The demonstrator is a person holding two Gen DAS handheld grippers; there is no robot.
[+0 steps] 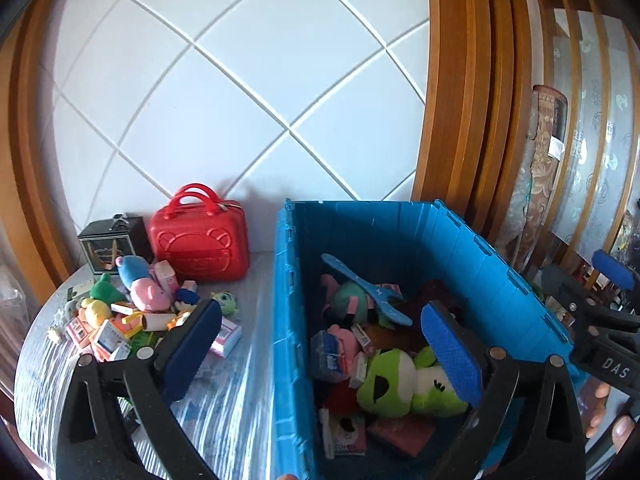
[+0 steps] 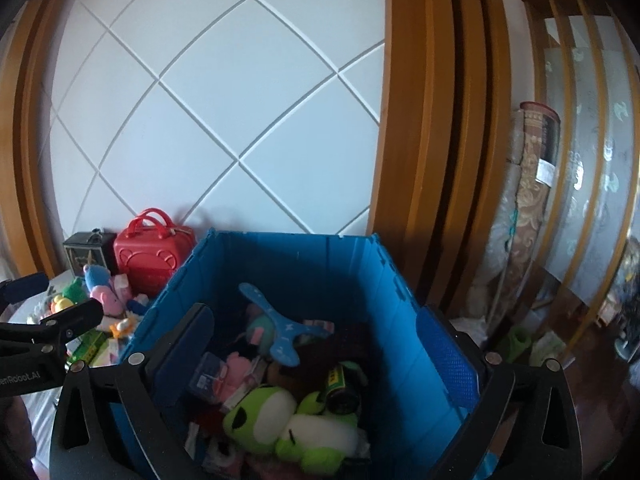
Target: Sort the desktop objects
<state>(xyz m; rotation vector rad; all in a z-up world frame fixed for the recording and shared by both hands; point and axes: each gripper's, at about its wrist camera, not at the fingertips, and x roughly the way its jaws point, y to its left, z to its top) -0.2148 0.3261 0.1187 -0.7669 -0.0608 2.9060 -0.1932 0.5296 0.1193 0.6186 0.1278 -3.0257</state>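
While both tools hang over the work area, neither carries anything. Taken left to right in the left wrist view: a pile of small toys and boxes (image 1: 120, 320) lies unsorted on the table (image 1: 224, 408) at about nine o'clock from the blue crate (image 1: 286, 320), with a red case (image 1: 200, 240) and a dark box (image 1: 105, 246) behind it against the wall at about eleven o'clock.

Left gripper (image 1: 320, 348): jaws spread wide, nothing between the pads. One finger stands over the table, the other over the crate interior, so the crate's near wall sits between them.

Inside the crate lie a green frog plush (image 1: 404, 380), a blue propeller-shaped toy (image 1: 362, 286) and other soft toys and cartons; the lower layer is too dim to itemise.

Right gripper (image 2: 320, 352): jaws likewise fully apart and empty, above the crate contents.

Risks noted:
- With the left tool straddling the crate wall, lowering it or closing it there would strike or clamp the rim and could shove the crate.
- A reach into the crowded pile may scatter neighbouring boxes toward the table edge, since pieces touch one another.
- Both tools are near each other at the crate; a crossing move could make them collide.
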